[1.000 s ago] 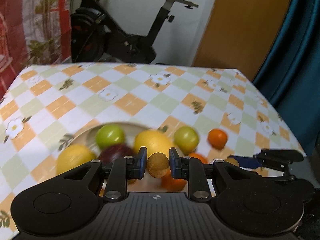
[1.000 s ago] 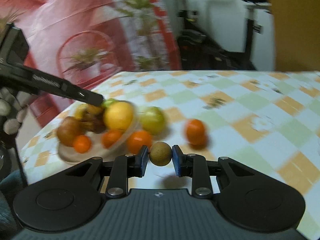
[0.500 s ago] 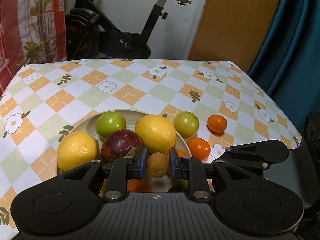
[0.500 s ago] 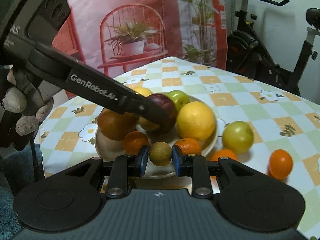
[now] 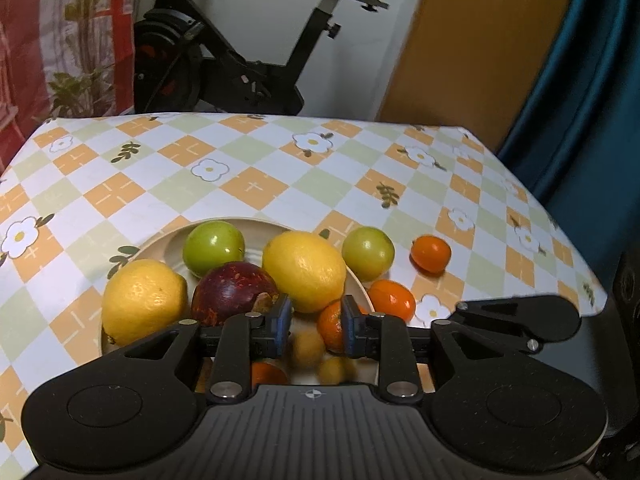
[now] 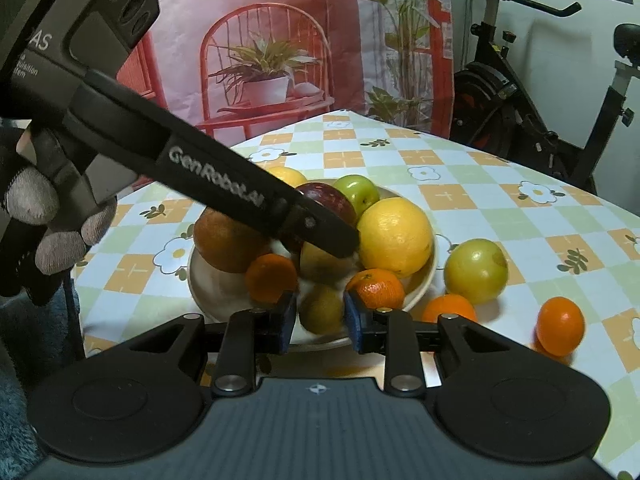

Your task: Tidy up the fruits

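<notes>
A beige plate (image 5: pixel 240 222) on the checked tablecloth holds two lemons (image 5: pixel 304 272), a purple fruit (image 5: pixel 234 292), a green fruit (image 5: pixel 214 248) and small tangerines (image 5: pixel 330 328). My left gripper (image 5: pixel 314 320) hangs over the plate's near side and its jaws are opening. A blurred small brown fruit (image 5: pixel 308 346) lies just below them, clear of the pads. My right gripper (image 6: pixel 320 320) is shut on another small brown fruit (image 6: pixel 322 312) at the plate's rim (image 6: pixel 416 300). The left gripper's finger (image 6: pixel 240 184) reaches across the pile in the right wrist view.
Beside the plate on the cloth lie a green fruit (image 6: pixel 476 266) and two tangerines (image 6: pixel 560 326). A gloved hand (image 6: pixel 40 240) holds the left gripper. An exercise bike (image 5: pixel 240 60) stands behind the table, and a blue curtain (image 5: pixel 580 120) hangs at the right.
The left jaws have parted and the small brown fruit they held has dropped toward the plate. The right gripper swung over to the plate with its fruit, then held still.
</notes>
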The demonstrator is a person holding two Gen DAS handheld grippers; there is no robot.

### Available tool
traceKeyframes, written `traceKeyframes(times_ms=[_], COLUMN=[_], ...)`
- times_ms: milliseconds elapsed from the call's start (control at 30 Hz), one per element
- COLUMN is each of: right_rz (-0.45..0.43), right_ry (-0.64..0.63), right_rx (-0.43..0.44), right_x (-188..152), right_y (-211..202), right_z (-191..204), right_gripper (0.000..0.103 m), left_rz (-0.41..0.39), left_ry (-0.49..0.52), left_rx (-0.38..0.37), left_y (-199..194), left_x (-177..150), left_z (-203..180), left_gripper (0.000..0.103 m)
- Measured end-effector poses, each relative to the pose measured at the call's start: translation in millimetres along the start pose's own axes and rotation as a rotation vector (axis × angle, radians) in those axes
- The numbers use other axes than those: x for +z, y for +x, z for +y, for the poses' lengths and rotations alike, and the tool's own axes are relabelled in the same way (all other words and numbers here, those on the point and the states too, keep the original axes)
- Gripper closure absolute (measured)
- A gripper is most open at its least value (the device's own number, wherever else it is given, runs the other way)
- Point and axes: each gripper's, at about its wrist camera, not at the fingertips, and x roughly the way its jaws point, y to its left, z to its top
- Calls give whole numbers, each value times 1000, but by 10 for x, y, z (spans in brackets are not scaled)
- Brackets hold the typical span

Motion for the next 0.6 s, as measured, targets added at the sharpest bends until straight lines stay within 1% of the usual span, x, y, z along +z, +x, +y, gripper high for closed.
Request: traceKeyframes(times_ms=[33, 67, 200, 300, 333, 400, 567, 600], right_rz=[-3, -5, -21, -37, -42, -55, -65, -62], right_ry=[6, 11, 23, 32, 38, 51, 70, 75], right_rx=[-2, -5, -21, -41, -50, -69, -114, -123], right_x=[-4, -7, -20, -52, -66, -93, -154, -168], right_y=[-14, -24, -91, -155, -176, -232, -333, -340], right_z=[-14, -23, -68, -121, -141, -194, -329, -360], right_gripper=[69, 67, 65, 65, 65, 65, 65, 64], left_rz=[-6, -11, -26, -50, -63, -87, -104, -106], left_ry=[-10, -14, -20, -20, -21, -16, -7, -4], left_rx=[-2, 3, 12, 18, 15, 14, 8, 6], left_y=[-16, -30, -62, -84, -99, -119, -82, -71], left_x=[13, 23, 65, 78, 81, 89, 122, 124], left_z=[15, 23, 16, -20, -33, -74, -173, -191], left_gripper=[63, 61, 61, 58, 51, 44, 44, 44])
